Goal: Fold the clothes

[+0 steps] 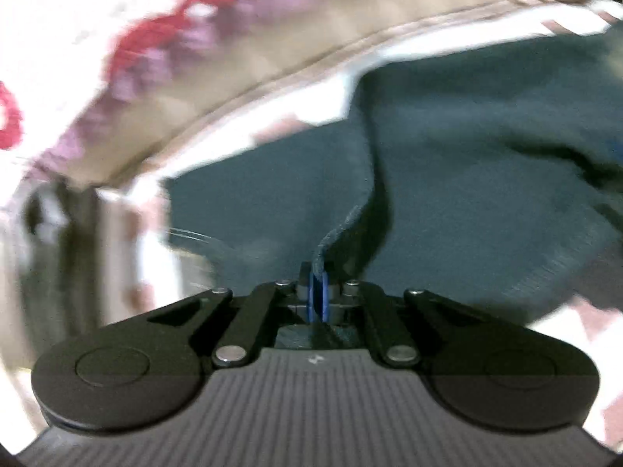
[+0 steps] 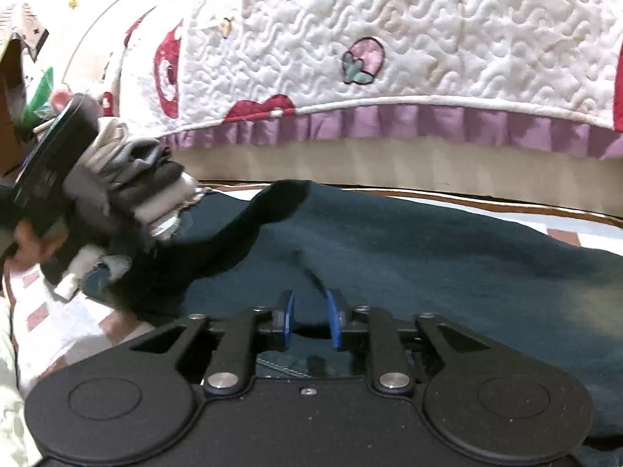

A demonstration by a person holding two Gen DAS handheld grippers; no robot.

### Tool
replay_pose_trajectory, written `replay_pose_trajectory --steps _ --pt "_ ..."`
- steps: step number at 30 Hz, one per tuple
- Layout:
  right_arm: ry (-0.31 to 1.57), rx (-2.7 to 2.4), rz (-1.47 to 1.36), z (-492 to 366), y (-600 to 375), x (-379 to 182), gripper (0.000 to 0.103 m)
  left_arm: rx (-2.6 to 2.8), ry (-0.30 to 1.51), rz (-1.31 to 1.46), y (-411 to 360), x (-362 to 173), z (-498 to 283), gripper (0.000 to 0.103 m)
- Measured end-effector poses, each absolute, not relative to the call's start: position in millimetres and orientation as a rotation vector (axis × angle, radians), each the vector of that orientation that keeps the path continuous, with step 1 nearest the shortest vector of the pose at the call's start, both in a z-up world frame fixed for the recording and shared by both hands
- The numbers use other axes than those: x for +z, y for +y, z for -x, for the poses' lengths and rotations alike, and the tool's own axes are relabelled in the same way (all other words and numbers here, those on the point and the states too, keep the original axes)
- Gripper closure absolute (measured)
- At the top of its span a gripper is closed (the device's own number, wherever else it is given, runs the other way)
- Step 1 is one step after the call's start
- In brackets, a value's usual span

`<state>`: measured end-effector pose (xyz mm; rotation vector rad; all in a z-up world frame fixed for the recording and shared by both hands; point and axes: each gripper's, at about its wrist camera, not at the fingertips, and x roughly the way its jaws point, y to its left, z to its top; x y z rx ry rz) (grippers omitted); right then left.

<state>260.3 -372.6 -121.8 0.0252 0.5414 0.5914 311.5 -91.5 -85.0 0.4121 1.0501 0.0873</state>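
Note:
A dark teal garment [image 2: 428, 257] lies spread over a white and pink patterned surface. In the left wrist view my left gripper [image 1: 318, 295] is shut on an edge of the garment [image 1: 467, 179], and a raised fold runs up from its blue pads. The right wrist view shows that left gripper [image 2: 50, 163] at the far left, lifting a flap of the cloth. My right gripper [image 2: 310, 317] hovers low over the garment with its blue pads [image 2: 334, 321] apart. Nothing is pinched between them.
A white quilted bedspread [image 2: 389, 39] with red and pink patches and a purple ruffle [image 2: 389, 124] hangs behind the garment. The left wrist view is blurred. A person's hand [image 2: 27, 241] holds the left gripper. Clutter sits at the far left.

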Motion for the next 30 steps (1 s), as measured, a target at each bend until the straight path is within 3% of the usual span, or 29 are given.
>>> replay_pose_trajectory --steps 4,8,11,12,13,16,22,30 --pt "0.564 0.608 -0.011 -261 -371 -121 0.078 0.257 1.011 -0.397 -41 -57 -348 0.099" --pt "0.600 0.589 -0.048 -266 -377 -124 0.078 0.326 0.983 -0.310 -10 -51 -385 0.093" --pt "0.629 0.531 0.028 -268 -378 -131 0.078 0.430 0.924 -0.376 -14 -65 -400 0.071" --pt "0.643 0.495 0.063 -271 -377 -134 0.078 0.458 0.901 -0.404 -17 -69 -403 0.057" --pt "0.657 0.462 0.086 -273 -378 -136 0.078 0.469 0.880 -0.434 -19 -73 -404 0.050" --pt "0.692 0.386 0.151 -280 -383 -143 0.076 0.451 0.860 -0.454 -22 -77 -401 0.042" --pt "0.701 0.337 0.223 -285 -380 -136 0.076 0.225 0.843 -0.239 -45 -80 -338 0.036" --pt "0.784 0.295 0.109 -293 -397 -135 0.075 0.102 0.914 -0.218 -81 -121 -249 0.030"
